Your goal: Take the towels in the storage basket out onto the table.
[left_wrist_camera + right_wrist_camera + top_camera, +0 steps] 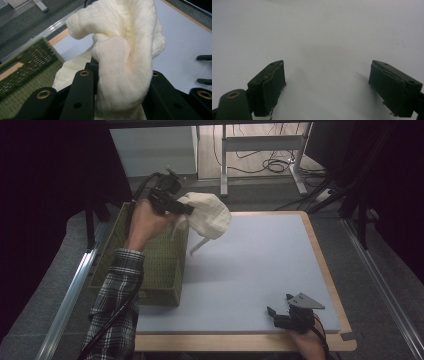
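Basket [160, 265] blocks mat's [260, 270] left edge; hanging cloth [207, 215] crowds far-left corner; mat middle and right open.

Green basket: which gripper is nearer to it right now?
Left. The left gripper holds a cream cloth above the green basket; the right gripper rests open, far across the mat.

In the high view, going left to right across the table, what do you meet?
Green basket at the table's left edge → left gripper shut on the cream cloth, held up beside the basket → bare blue mat → right gripper, open, at the near right.
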Demonstrator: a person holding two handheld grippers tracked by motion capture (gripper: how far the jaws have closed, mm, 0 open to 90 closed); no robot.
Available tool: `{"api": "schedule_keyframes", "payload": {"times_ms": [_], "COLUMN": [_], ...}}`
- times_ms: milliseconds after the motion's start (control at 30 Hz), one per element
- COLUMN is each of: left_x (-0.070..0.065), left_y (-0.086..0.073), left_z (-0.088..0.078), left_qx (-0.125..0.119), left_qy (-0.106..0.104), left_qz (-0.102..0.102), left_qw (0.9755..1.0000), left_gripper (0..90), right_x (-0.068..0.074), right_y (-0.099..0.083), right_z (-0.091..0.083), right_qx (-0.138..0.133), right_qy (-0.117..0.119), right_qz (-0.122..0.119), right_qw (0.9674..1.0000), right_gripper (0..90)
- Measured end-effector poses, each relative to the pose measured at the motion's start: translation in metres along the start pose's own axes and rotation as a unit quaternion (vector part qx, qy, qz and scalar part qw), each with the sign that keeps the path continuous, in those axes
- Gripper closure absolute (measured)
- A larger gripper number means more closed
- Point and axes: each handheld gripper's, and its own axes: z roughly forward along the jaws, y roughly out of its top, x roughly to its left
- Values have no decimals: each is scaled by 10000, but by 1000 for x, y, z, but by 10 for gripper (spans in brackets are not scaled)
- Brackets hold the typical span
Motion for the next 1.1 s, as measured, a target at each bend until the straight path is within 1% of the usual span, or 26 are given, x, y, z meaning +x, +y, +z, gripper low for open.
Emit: {"api": "schedule_keyframes", "payload": {"times_ms": [67, 100, 133, 167, 300, 333, 567, 600, 633, 667, 700, 800, 867, 900, 933, 1033, 1067, 1100], "left_x": [-6, -12, -12, -16, -29, -33, -56, -62, -62, -65, -69, -77, -83, -87, -87, -91, -93, -93], "left_y": [3, 7, 7, 9, 17, 19, 30, 33, 33, 33, 34, 34, 34, 32, 32, 28, 24, 24], "left_z": [6, 13, 13, 16, 32, 37, 69, 79, 79, 84, 89, 104, 114, 124, 124, 139, 149, 149], "left_qx": [-4, -6, -6, -13, 13, -20, 139, 175, 175, 191, 199, 279, 327, 366, 366, 422, 472, 472], "left_qy": [-56, -119, -119, -142, -235, -269, -389, -441, -441, -468, -496, -512, -538, -568, -568, -659, -675, -675], "left_qz": [51, 107, 107, 118, 282, 257, 467, 525, 525, 550, 533, 634, 659, 694, 694, 692, 686, 686], "left_qw": [10000, 9999, 9999, 9998, 9993, 9993, 9981, 9975, 9975, 9972, 9971, 9963, 9958, 9953, 9953, 9945, 9942, 9942], "left_gripper": [714, 714, 713, 713, 710, 709, 706, 706, 706, 706, 705, 705, 704, 704, 703, 701, 700, 700], "right_x": [0, 0, 0, 0, 0, 0, 0, 0, 0, 0, 0, 0, 0, 0, 0, 0, 0, 0], "right_y": [0, 0, 0, 0, 0, 0, 0, 0, 0, 0, 0, 0, 0, 0, 0, 0, 0, 0], "right_z": [0, 0, 0, 0, 0, 0, 0, 0, 0, 0, 0, 0, 0, 0, 0, 0, 0, 0], "right_qx": [5, 5, 5, 5, 4, 6, 8, 10, 10, 11, 12, 17, 17, 7, 6, 6, 6, 6], "right_qy": [6, 8, 8, 10, 10, 12, 11, 20, 20, 20, 25, 29, 30, 29, 32, 28, 27, 27], "right_qz": [8, 2, 2, 3, 2, 7, -7, -4, -4, -3, -1, 5, 1, 3, 5, 4, 5, 5], "right_qw": [10000, 10000, 10000, 10000, 10000, 10000, 10000, 10000, 10000, 10000, 10000, 10000, 10000, 10000, 10000, 10000, 10000, 10000], "right_gripper": [136, 135, 135, 135, 135, 134, 133, 132, 132, 132, 131, 131, 130, 130, 130, 130, 130, 130]}}
